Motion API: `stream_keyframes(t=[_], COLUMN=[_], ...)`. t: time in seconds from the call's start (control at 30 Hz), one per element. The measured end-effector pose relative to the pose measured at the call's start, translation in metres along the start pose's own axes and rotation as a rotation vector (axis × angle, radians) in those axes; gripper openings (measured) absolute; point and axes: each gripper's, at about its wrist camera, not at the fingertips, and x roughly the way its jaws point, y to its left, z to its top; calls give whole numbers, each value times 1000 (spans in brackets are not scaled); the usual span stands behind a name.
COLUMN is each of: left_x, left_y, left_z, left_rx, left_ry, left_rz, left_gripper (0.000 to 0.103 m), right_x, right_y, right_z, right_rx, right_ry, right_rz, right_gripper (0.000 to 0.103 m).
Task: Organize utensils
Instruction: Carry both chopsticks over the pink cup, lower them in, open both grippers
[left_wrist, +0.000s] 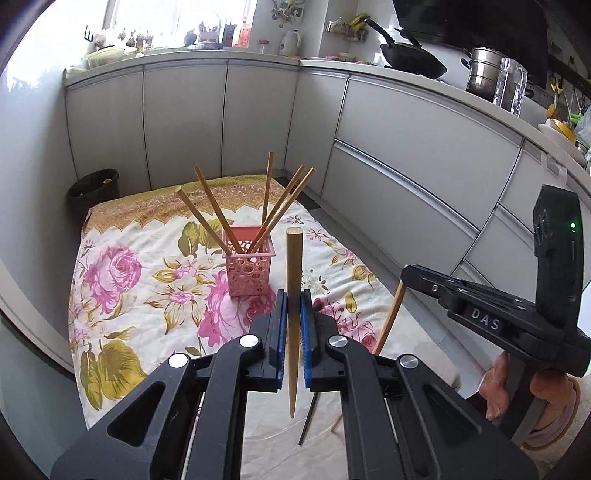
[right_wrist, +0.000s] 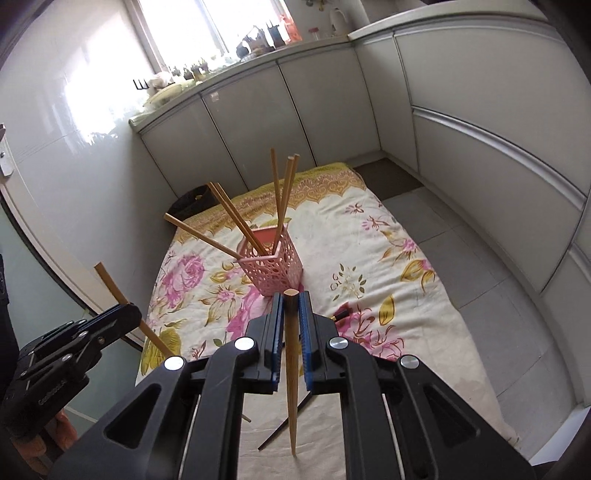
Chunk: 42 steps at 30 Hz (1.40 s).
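Note:
A pink perforated holder stands on the floral cloth with several wooden chopsticks leaning out of it; it also shows in the right wrist view. My left gripper is shut on a wooden chopstick, held upright, thick end up, just in front of the holder. My right gripper is shut on another wooden chopstick, also upright and close in front of the holder. A dark chopstick lies on the cloth below the grippers.
The cloth lies on the kitchen floor, with grey cabinets along the back and right. A dark bin stands at the cloth's far left corner. Bare tile floor runs along the right of the cloth.

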Motion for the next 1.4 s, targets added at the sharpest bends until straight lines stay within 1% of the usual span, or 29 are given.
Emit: stream_keyframes(t=[0.2,0.33,0.5,0.57,0.67,0.83,1.0,1.17,1.2,1.23,1.27,1.3,1.33,1.4], left_x=[-17,-22,-26,-25,-17,15,57,93,97,98,101,100,96,87], left_y=[-12,-16,-11,-7,0,16,35,52,54,56,58,58,60,61], left_z=[22,47,88,104,125,145,144,132,129,126,124,123,121,119], left_rx=[4,0,-34,-48,-76,-112,-123,-150,-153,-150,-153,-159,-165,-176], left_ry=[-42,-86,-173,-216,-256,-274,-248,-193,-191,-194,-193,-198,-208,-225], left_rz=[18,32,65,102,124,154,196,183,176,160,156,158,154,145], left_gripper=[6,6,6,6,6,6,6,7,9,16,21,30,36,37], right_x=[-46,-62,-72,-73,-67,-44,-18,13,18,23,28,33,37,44], right_y=[12,21,29,31,33,35,39,40,40,40,41,42,42,43], right_z=[27,59,99,113,132,153,166,168,169,169,169,170,170,169], right_rx=[-50,-62,-65,-71,-67,-78,-87,-81,-79,-78,-78,-77,-76,-77], right_ry=[-95,-147,-221,-245,-266,-287,-285,-262,-257,-255,-252,-248,-243,-237], right_rz=[27,42,53,54,56,47,50,52,52,53,51,50,49,43], right_gripper=[9,9,9,9,9,9,9,9,9,9,9,9,9,9])
